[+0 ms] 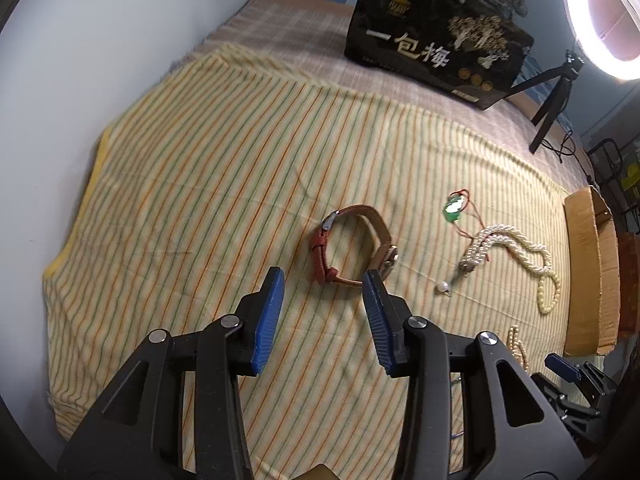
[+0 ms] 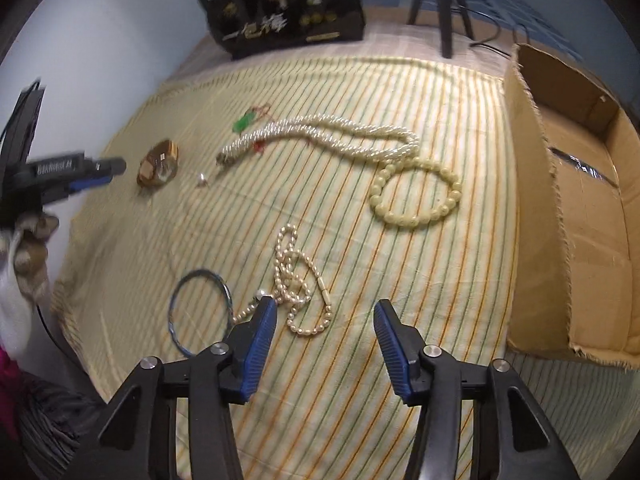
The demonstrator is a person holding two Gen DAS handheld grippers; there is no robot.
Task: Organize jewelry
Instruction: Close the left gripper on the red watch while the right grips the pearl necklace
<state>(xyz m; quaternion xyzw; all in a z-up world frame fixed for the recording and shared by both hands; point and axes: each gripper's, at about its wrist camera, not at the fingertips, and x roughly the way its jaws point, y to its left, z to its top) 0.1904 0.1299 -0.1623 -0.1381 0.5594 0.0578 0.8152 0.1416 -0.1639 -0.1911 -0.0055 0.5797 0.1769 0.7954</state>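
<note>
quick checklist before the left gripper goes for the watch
1. Left gripper open, nothing held: ok.
2. Watch lies ahead of the blue fingers, roughly centred in the gap: ok.
3. Watch apart from the twisted pearl necklace and green pendant: ok.
4. Strap stands in a loop, offering an edge to pinch: ok.
5. Cardboard box open and free for dropping: ok.
6. Right gripper open, away from the watch: ok.
7. Fingers' height above the cloth: cannot tell.
</note>
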